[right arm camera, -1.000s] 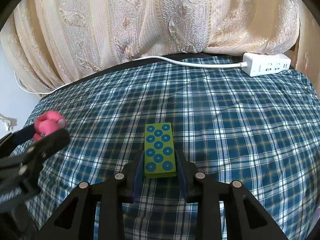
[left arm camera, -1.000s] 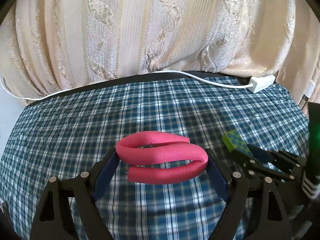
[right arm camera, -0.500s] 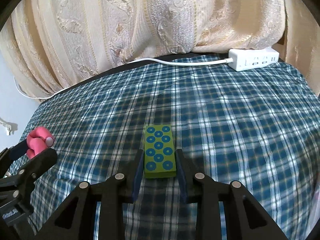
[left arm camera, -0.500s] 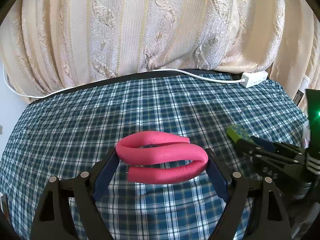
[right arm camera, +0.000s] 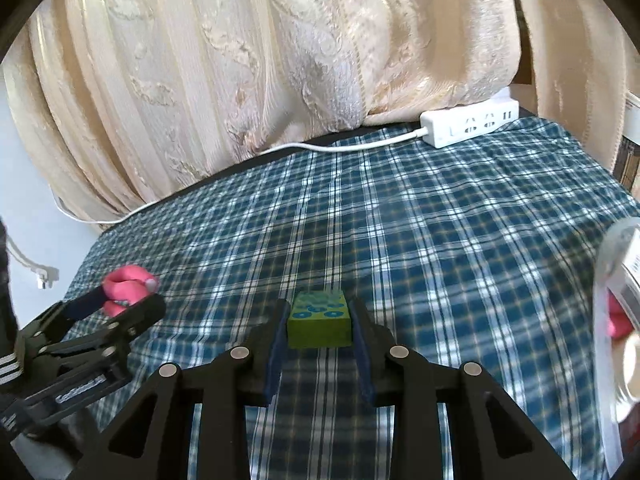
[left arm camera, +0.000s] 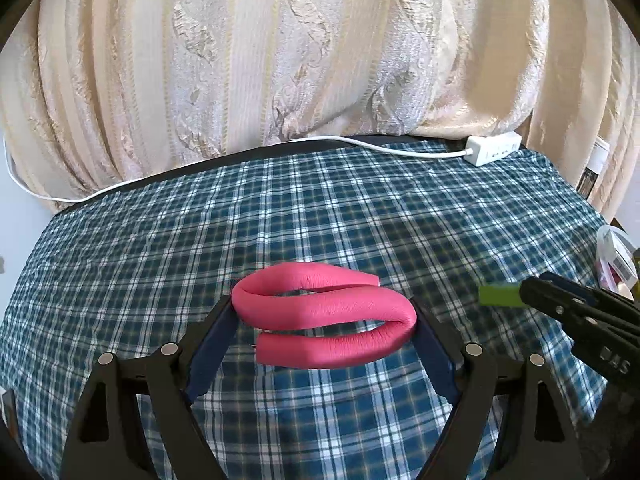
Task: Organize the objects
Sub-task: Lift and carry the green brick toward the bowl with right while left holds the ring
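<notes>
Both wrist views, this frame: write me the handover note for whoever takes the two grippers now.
Left gripper: shut on the bent pink foam tube, held above the blue plaid tablecloth.
Right gripper: shut on the green rectangular block with blue dots, also clear of the cloth.
A clear plastic container with something pink inside sits at the table's right edge.
A white power strip lies at the back by the curtain.
Done: both items picked up.
Left: set each down, probably in the container; that destination is a guess.
</notes>
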{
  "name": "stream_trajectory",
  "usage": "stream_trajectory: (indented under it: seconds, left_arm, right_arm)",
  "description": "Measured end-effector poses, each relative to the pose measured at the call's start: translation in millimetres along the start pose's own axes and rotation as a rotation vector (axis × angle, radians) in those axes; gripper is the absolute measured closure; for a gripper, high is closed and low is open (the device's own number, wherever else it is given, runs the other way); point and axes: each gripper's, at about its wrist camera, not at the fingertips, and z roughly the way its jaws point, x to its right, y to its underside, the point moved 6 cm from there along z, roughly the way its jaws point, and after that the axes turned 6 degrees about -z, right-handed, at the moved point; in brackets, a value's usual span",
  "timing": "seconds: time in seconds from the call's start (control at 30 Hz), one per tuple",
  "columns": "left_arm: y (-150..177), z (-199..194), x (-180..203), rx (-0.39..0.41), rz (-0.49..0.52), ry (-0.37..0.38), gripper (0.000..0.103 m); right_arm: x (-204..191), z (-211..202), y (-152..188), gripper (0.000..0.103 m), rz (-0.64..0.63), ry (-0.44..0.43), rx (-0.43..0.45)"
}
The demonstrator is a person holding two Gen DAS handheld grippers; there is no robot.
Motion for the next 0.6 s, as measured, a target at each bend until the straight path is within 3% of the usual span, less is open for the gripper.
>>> stream_trajectory:
  seconds: [0.6]
  left_arm:
    - [17.8,-10.8,31.5,-0.021,0.058,0.074,0.018]
  right_arm:
    - [19.9,-27.6,58.3,0.07,0.05,-0.004,-0.053]
